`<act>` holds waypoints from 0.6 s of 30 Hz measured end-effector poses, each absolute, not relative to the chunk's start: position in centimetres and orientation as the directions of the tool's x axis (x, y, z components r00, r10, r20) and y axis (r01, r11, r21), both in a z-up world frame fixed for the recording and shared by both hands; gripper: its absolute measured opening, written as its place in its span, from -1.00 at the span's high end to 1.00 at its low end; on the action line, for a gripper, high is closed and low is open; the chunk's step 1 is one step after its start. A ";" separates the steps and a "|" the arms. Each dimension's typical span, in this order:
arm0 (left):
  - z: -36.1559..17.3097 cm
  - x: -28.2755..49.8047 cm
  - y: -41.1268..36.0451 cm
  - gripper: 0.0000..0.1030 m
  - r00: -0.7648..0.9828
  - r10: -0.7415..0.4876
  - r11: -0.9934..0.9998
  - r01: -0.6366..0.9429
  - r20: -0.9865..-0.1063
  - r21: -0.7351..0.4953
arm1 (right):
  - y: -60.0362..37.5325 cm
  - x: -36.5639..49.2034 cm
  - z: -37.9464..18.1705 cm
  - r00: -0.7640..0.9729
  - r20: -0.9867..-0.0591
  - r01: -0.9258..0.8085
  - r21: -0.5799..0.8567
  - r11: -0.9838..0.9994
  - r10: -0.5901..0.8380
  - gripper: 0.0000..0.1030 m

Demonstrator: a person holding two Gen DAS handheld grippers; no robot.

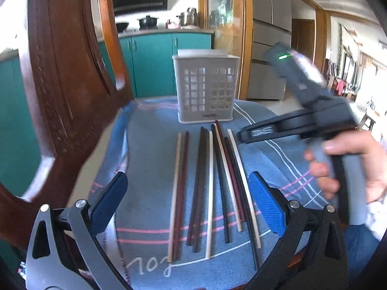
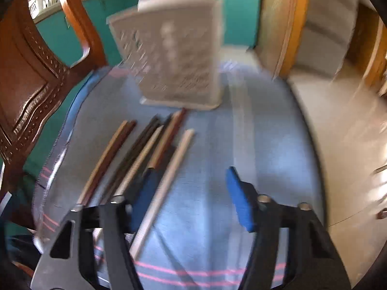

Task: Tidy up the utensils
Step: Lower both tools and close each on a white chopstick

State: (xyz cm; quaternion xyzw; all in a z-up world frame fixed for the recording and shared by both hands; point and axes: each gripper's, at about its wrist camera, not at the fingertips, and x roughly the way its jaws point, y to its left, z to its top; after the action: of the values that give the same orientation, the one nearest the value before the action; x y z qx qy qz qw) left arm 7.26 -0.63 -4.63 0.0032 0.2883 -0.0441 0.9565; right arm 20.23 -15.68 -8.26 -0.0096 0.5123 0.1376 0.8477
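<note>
Chopsticks [image 1: 212,188] lay in a loose row on the blue towel [image 1: 154,145], in front of the gray slotted holder [image 1: 205,89]. Both the left gripper [image 1: 188,200] and right gripper [image 2: 191,193] hung over them, jaws spread wide, gripping nothing.

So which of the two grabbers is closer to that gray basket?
Right. The right gripper reaches past the chopsticks' far ends, beside the basket; the left gripper sits at their near ends.

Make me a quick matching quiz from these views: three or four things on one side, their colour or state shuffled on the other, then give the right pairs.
Things:
1. utensil holder
2. cloth
3. left gripper
4. chair back

Descriptions:
A. carved brown wood
B. blue with pink and white stripes
C. open, empty, above the chopsticks
D. grey, perforated, standing upright

Pairs: 1-D, 2-B, 3-C, 4-A
</note>
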 end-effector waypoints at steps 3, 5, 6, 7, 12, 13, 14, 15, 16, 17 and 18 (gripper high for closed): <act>-4.8 8.0 -0.3 -0.80 0.817 -0.118 0.993 0.098 -0.565 -0.065 | -14.3 21.8 -9.9 0.391 -0.900 -0.224 0.110 0.968 0.192 0.18; -4.6 8.4 0.0 -0.79 0.814 -0.129 0.991 0.098 -0.566 -0.086 | -14.2 22.3 -9.8 0.392 -0.898 -0.224 0.119 0.967 0.201 0.35; -4.4 8.9 0.4 -0.79 0.808 -0.137 0.990 0.096 -0.573 -0.101 | -13.9 22.5 -9.8 0.378 -0.902 -0.243 0.121 0.962 0.209 0.62; -4.3 9.6 0.6 -0.78 0.802 -0.141 0.990 0.095 -0.581 -0.109 | -13.9 22.6 -9.7 0.363 -0.907 -0.262 0.120 0.958 0.212 0.69; -3.4 14.5 1.2 -0.32 0.712 -0.185 0.983 0.127 -0.678 -0.134 | -14.8 23.6 -9.3 0.331 -0.923 -0.368 0.065 0.928 0.195 0.69; -3.4 16.0 1.0 -0.28 0.683 -0.194 0.981 0.153 -0.704 -0.122 | -15.2 23.9 -9.2 0.324 -0.926 -0.383 0.058 0.922 0.193 0.69; -3.4 17.5 0.8 -0.23 0.662 -0.194 0.980 0.169 -0.724 -0.109 | -15.7 24.2 -9.3 0.319 -0.927 -0.388 0.060 0.920 0.196 0.69; -3.6 19.3 0.5 -0.15 0.642 -0.186 0.980 0.180 -0.744 -0.090 | -16.0 24.8 -9.2 0.306 -0.929 -0.399 0.076 0.914 0.210 0.69; -4.0 20.2 0.3 -0.11 0.630 -0.177 0.980 0.181 -0.756 -0.079 | -16.3 25.2 -9.1 0.304 -0.927 -0.399 0.084 0.913 0.218 0.69; -4.5 21.5 0.3 0.03 0.608 -0.173 0.981 0.180 -0.775 -0.077 | -16.7 25.5 -9.0 0.306 -0.924 -0.399 0.092 0.912 0.227 0.69; -5.3 22.7 0.3 0.20 0.584 -0.182 0.980 0.174 -0.791 -0.096 | -17.2 25.7 -8.9 0.314 -0.916 -0.399 0.111 0.910 0.249 0.69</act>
State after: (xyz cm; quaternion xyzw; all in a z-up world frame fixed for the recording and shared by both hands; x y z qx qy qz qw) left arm 22.74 0.32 -5.31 -0.0040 0.4447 -0.1000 0.8901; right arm 25.71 -17.18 -8.92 -0.0679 0.5504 0.2005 0.8076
